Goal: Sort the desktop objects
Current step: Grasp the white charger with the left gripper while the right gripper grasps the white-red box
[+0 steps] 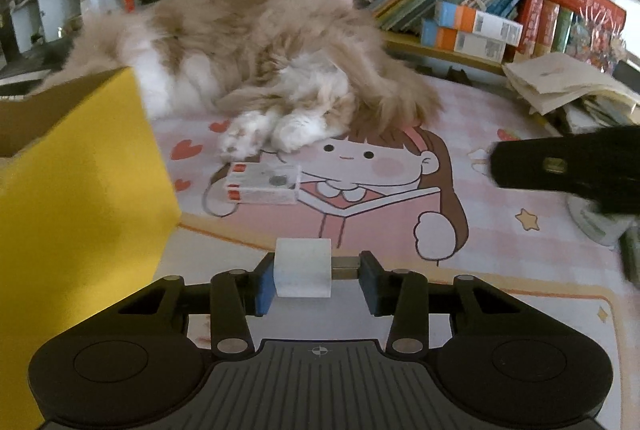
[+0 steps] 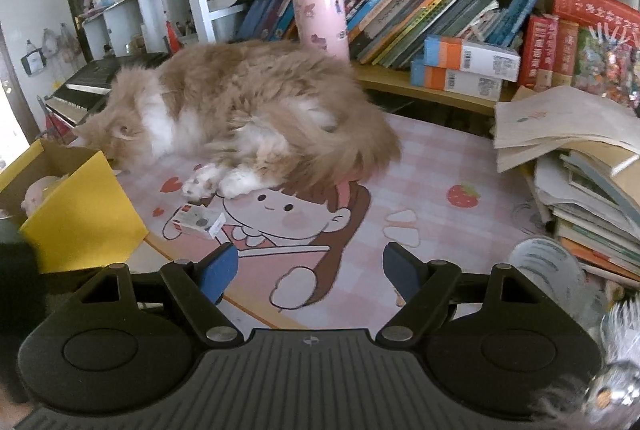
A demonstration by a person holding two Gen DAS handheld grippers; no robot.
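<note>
Left wrist view: the left gripper (image 1: 318, 280) points down at the bench (image 1: 500, 270), which is covered by a pink cartoon mat.
Left jaws: a white block (image 1: 303, 272) sits between them. The left blue pad touches its side, while the right pad stands clear with a gap, so the block is bracketed, not yet clamped.
Block position: at the mat's near edge, directly in the jaw line, square-faced with no evident long axis.
Box: a yellow box (image 1: 80, 198) stands close on the left, open at the top, probably the sorting bin.
Other item: a clear case (image 1: 262, 184) with red ends lies farther ahead, just before the paws of a cat (image 1: 248, 58), its long axis running left to right.
Right wrist view: the right gripper (image 2: 310, 272) hovers with jaws spread wide and nothing between them.
Case from here: the clear case (image 2: 198, 222) lies ahead and left, beside the yellow box (image 2: 84, 218).
Nearer hand: the left, already at the block.
</note>
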